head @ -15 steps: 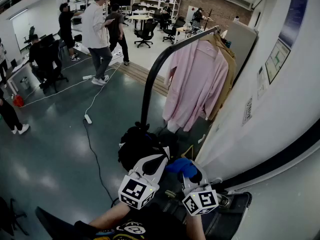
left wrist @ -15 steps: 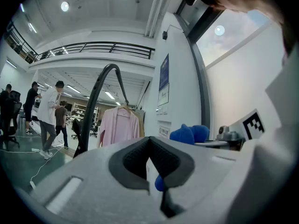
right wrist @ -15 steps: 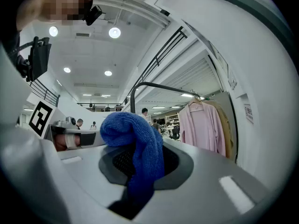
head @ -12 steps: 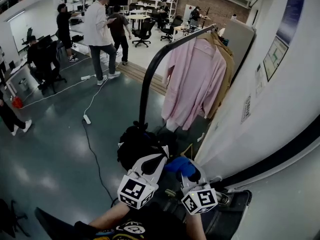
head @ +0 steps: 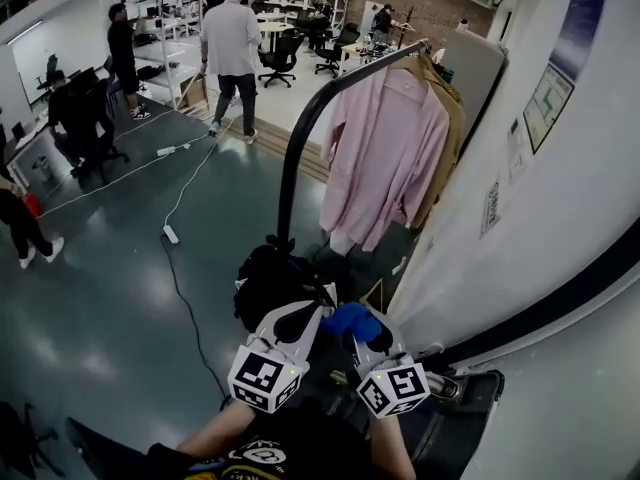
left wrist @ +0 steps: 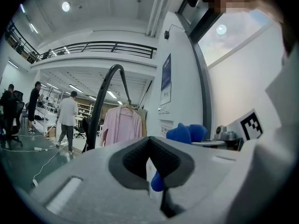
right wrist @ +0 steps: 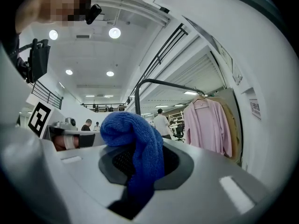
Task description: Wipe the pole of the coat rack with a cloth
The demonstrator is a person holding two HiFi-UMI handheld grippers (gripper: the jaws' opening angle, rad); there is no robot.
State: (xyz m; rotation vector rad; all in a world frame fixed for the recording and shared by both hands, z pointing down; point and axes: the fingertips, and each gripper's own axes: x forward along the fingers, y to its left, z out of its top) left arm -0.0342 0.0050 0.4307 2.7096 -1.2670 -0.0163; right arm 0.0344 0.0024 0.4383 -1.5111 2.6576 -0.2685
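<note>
- Low in the head view, the left tongs point(head: 318, 308) and right tongs point(head: 362, 330) sit side by side above a black bag point(head: 268, 280) on the grey-green floor point(head: 100, 268). A bright blue terry cloth point(head: 350, 320) is bunched at the tip of the right tongs. Only this view shows the black curved metal pole point(head: 290, 168) of the coat rack almost whole. Its foot is hidden by the bag. It stands well apart from the cloth and bends right over a pink shirt point(head: 385, 158) and a tan coat point(head: 452, 118) beside the white wall point(head: 560, 218).
- In the left gripper view, the left tongs point(left wrist: 149, 160) are drawn to a thin slit and grip nothing; a sliver of blue peeps through the slit. The cloth point(left wrist: 187, 132) shows to the right, with the pole point(left wrist: 99, 111) and shirt point(left wrist: 120, 127) far off.
- In the right gripper view, the right tongs point(right wrist: 140, 164) are clamped on the cloth point(right wrist: 135, 143). Its looped fold spills over the dark pads and hides where they meet, and its lower end is cut off by the body of the tongs. The pole point(right wrist: 161, 82) arches behind.
</note>
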